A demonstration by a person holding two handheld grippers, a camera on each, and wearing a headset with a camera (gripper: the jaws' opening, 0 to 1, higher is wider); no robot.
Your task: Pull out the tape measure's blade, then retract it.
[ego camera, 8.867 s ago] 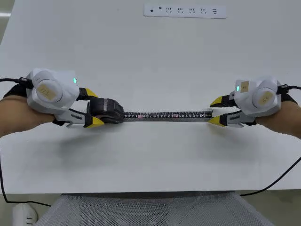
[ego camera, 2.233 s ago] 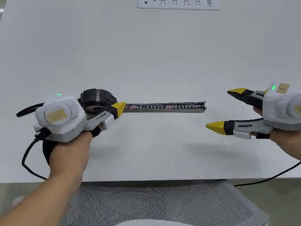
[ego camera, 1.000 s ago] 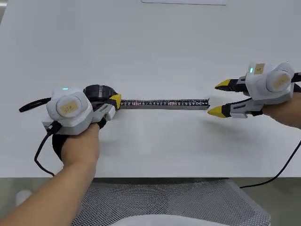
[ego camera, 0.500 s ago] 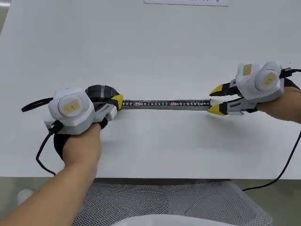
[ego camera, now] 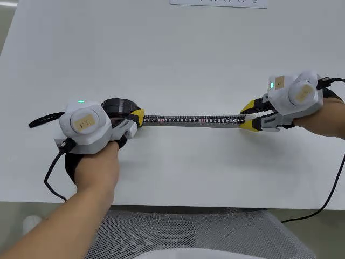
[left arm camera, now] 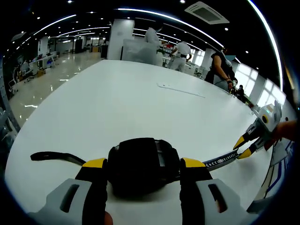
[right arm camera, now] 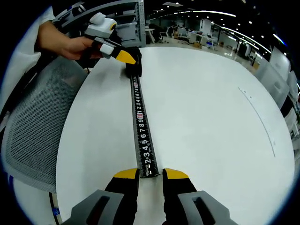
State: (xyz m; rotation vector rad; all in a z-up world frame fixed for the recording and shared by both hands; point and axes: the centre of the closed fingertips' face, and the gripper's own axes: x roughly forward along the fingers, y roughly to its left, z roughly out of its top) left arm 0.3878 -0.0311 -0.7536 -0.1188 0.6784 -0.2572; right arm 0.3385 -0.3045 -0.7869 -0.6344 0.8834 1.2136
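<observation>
- Lying on the white table (ego camera: 178, 54), near its front edge, the black tape measure (ego camera: 119, 106) has its blade (ego camera: 194, 119) pulled out to the right in a straight line just above the surface.
- Blade's numbered face points up; the markings are readable in the right gripper view (right arm camera: 140, 117).
- Left gripper (ego camera: 132, 120) clamps the tape measure; in the left gripper view both yellow-tipped jaws press against the sides of the tape measure (left arm camera: 144, 163), which sits between them.
- Blade exits the tape measure beside the left gripper's yellow tip and runs toward the right gripper (ego camera: 247, 116).
- Right gripper's jaws are drawn close and pinch the blade's free end; in its own view (right arm camera: 151, 174) the yellow tips sit tight on either edge of that end.
- A black strap (ego camera: 43, 120) trails from the tape measure to the left, flat on the table.
- A person's hand holds each gripper; a black cable (ego camera: 54, 172) hangs from the left one.
- A white power strip (ego camera: 218, 2) lies at the far edge of the table.
- A grey mesh chair (ego camera: 178, 232) sits below the near edge.
</observation>
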